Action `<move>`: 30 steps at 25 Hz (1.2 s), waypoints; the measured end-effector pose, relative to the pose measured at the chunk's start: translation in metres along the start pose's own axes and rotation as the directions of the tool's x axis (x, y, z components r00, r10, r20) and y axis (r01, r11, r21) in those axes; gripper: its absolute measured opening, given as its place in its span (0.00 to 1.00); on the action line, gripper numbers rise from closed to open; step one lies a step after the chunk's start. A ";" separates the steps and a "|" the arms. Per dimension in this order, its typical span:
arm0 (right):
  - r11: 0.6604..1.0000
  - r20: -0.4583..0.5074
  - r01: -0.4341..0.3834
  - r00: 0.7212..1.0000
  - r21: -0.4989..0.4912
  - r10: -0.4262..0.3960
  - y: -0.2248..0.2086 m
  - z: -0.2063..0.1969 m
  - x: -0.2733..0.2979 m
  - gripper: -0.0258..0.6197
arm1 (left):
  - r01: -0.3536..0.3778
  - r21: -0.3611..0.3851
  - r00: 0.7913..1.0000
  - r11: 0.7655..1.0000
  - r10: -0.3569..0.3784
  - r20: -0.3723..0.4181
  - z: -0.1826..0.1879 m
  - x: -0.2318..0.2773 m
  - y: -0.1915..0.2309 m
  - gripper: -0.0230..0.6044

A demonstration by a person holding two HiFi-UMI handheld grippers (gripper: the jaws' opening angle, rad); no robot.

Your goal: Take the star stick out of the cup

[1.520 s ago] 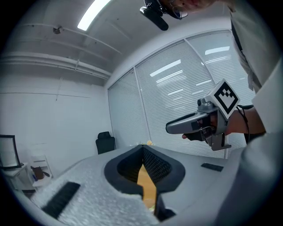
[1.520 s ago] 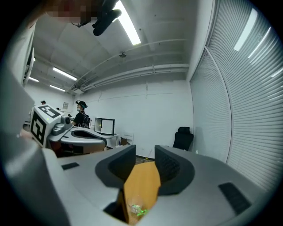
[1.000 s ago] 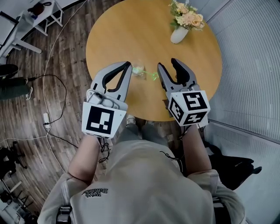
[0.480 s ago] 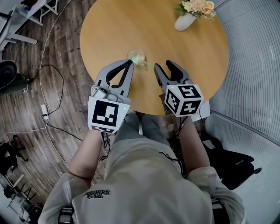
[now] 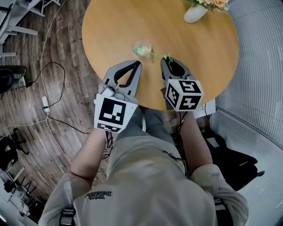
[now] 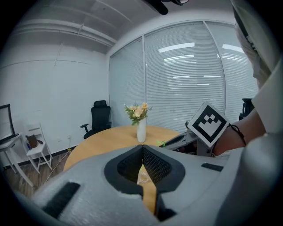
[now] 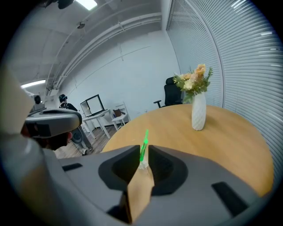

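Observation:
A clear cup (image 5: pixel 142 46) stands on the round wooden table (image 5: pixel 199 57). A green star stick (image 5: pixel 154 54) leans out of it to the right. My right gripper (image 5: pixel 169 62) is at the stick's star end, and its jaws are closing with the stick (image 7: pixel 144 143) in the narrow gap between them; a little space still shows beside it. My left gripper (image 5: pixel 137 64) is shut and empty, its tips just short of the cup (image 6: pixel 142 177), which shows through the hollow in the pads.
A white vase of flowers (image 5: pixel 194 12) stands at the table's far side. The table's near edge runs under both grippers. Cables lie on the wooden floor (image 5: pixel 53 79) to the left. Blinds cover the wall on the right.
Both grippers have moved forward to the cup. The right gripper's jaws, wide apart before, have narrowed around the stick's star end.

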State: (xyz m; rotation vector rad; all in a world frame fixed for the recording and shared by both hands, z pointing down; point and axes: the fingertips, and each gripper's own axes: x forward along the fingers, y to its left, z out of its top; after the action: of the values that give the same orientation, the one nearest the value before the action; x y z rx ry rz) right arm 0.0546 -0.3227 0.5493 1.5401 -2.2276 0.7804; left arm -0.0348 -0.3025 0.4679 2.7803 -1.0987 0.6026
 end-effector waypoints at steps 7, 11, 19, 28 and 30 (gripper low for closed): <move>1.000 0.039 -0.004 0.999 0.005 0.004 0.000 0.006 -0.003 0.10 | -0.002 -0.014 1.000 1.000 0.002 -0.004 -0.004 -0.006 -0.004 0.07; 1.000 0.086 -0.018 0.996 -0.002 0.019 0.003 0.026 -0.013 0.10 | -0.018 -0.003 1.000 1.000 0.018 0.013 0.006 -0.009 0.000 0.07; 0.998 0.233 -0.047 0.971 -0.044 0.056 0.016 0.096 -0.065 0.09 | -0.073 0.028 0.993 0.997 0.070 0.094 0.056 -0.023 0.016 0.07; 0.991 0.496 -0.029 0.863 -0.133 0.092 0.032 0.208 -0.164 0.09 | -0.128 0.098 0.972 0.987 0.105 0.209 0.132 -0.034 0.030 0.07; 0.989 0.542 -0.006 0.836 -0.147 0.086 0.033 0.226 -0.183 0.09 | -0.130 0.112 0.965 0.985 0.100 0.242 0.152 -0.039 0.031 0.07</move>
State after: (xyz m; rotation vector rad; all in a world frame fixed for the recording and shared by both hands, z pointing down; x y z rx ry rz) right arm 0.1010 -0.3115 0.2605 1.8132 -2.6509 0.1821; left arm -0.0315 -0.3348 0.3114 2.9746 -1.3188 0.3694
